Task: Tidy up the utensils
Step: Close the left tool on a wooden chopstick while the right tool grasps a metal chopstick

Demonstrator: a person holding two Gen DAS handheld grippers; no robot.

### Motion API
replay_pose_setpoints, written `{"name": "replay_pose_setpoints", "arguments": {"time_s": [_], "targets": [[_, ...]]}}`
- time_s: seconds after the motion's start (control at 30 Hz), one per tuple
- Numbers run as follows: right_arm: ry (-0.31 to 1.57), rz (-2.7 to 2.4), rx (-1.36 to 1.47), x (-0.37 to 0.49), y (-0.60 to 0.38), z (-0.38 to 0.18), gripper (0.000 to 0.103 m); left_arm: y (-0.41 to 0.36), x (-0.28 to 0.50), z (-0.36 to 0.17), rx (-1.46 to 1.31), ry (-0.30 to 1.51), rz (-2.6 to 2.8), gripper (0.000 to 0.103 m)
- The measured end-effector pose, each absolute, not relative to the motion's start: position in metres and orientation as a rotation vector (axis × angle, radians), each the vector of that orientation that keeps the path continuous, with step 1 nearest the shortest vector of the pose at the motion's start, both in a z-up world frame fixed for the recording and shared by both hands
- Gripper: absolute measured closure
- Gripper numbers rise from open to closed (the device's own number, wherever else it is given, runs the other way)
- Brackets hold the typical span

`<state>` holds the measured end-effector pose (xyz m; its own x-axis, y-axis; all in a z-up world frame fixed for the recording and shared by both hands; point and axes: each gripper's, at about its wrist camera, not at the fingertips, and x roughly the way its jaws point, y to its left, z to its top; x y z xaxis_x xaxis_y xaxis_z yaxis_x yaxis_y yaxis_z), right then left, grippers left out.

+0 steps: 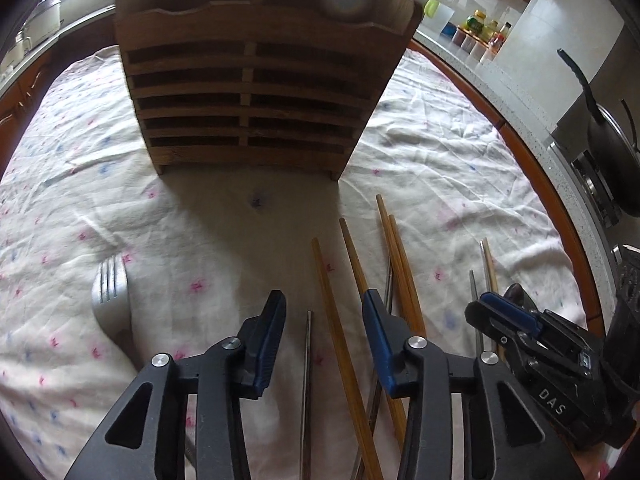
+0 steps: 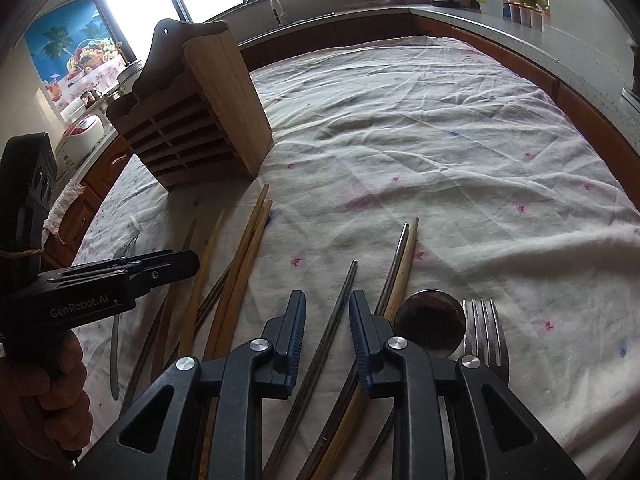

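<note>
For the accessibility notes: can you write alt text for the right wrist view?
The right gripper hovers open over a metal chopstick among wooden chopsticks, a spoon and a fork on a floral tablecloth. A wooden holder stands behind; the left gripper reaches in from the left.

Left gripper (image 1: pixel 324 304) pitched steeply down, jaws part open with a gap between the 2 blue pads, nothing pinched. Right gripper (image 2: pixel 327 304) also pitched down, just beside the left one, jaws narrower but still apart, pads pressing nothing. A hand (image 2: pixel 60 392) wraps the left gripper's handle.
</note>
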<state>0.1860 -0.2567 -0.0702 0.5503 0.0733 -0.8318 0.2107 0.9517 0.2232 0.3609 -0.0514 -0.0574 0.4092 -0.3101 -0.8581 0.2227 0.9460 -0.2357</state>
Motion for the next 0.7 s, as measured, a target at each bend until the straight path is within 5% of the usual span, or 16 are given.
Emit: {"name": "replay_pose_setpoints", "arguments": {"time_s": [0.33, 0.7], "targets": [[0.993, -0.123, 0.175, 0.194, -0.241, -0.071, 0.086, -0.062, 0.365, -0.064, -0.052, 1.11, -0.34, 0.093], [0.961, -0.09, 0.287, 0.184, -0.252, -0.066, 0.097, -0.057, 0.348, -0.048, -0.042, 1.055, -0.365, 0.099]]}}
